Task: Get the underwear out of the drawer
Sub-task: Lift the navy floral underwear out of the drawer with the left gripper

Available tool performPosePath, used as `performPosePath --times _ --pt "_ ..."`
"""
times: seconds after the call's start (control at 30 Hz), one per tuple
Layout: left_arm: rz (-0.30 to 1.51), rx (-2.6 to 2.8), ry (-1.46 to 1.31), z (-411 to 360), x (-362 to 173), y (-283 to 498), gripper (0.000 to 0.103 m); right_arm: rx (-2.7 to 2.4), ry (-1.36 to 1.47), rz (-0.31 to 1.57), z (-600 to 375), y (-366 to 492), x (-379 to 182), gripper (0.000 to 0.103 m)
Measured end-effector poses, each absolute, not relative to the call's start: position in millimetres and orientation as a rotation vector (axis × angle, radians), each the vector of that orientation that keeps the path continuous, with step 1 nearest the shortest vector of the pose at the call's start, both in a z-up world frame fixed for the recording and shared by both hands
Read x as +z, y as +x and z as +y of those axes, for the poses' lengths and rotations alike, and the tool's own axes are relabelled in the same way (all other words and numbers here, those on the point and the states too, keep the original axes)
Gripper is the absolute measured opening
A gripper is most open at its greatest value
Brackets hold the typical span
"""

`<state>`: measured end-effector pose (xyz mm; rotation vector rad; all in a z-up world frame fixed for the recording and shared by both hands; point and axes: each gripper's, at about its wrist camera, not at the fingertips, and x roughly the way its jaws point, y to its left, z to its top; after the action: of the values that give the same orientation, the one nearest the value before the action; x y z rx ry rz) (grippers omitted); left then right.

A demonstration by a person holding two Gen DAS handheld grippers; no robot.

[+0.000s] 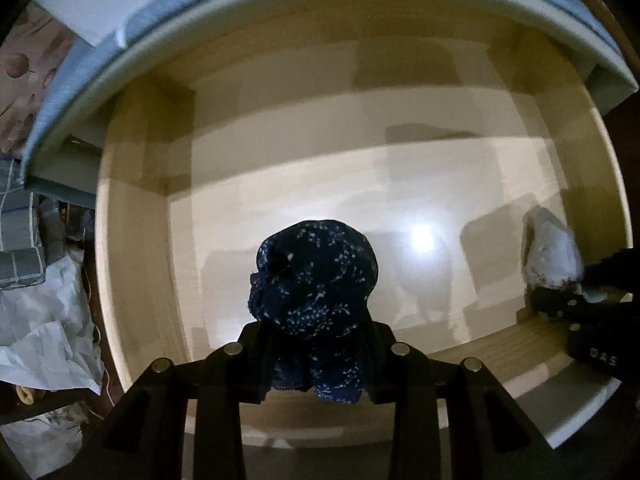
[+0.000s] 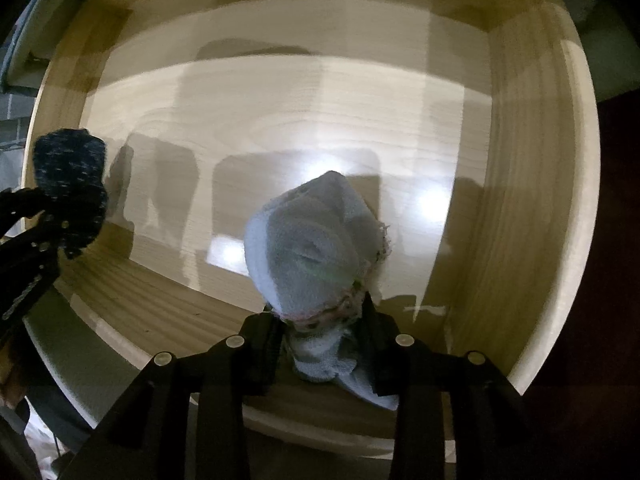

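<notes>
The bundled underwear (image 1: pixel 316 276) in the black left tool (image 1: pixel 316 354) is navy with small white speckles. The underwear (image 2: pixel 308 248) in the black right tool (image 2: pixel 320 340) is pale blue with a pinkish patterned trim. The drawer (image 1: pixel 280 140) is light, pale-grained wood.

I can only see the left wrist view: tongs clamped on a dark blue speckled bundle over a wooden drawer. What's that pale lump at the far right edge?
Observer: It's a light blue piece of underwear, rolled into a bundle.
Operator: Is it just lying in the drawer?
Observer: No, the right tongs are clamped on it, holding it above the drawer floor.
Operator: Is it plain blue all over?
Observer: Not quite. Near the fingers a patterned, pinkish trim shows along its edge.
</notes>
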<state>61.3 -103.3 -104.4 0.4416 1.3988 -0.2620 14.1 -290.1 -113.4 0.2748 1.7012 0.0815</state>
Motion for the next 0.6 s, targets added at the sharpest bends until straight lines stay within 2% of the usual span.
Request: performPosePath --times 0.33,0.6 --pt "1.253 -0.217 0.460 -94 -80 51 0.034 0.068 0.264 1.709 -283 15 -117 0.034" --pt "1.146 -0.200 0.468 -85 -41 45 0.034 0.058 0.264 1.710 -278 15 -119 0.034"
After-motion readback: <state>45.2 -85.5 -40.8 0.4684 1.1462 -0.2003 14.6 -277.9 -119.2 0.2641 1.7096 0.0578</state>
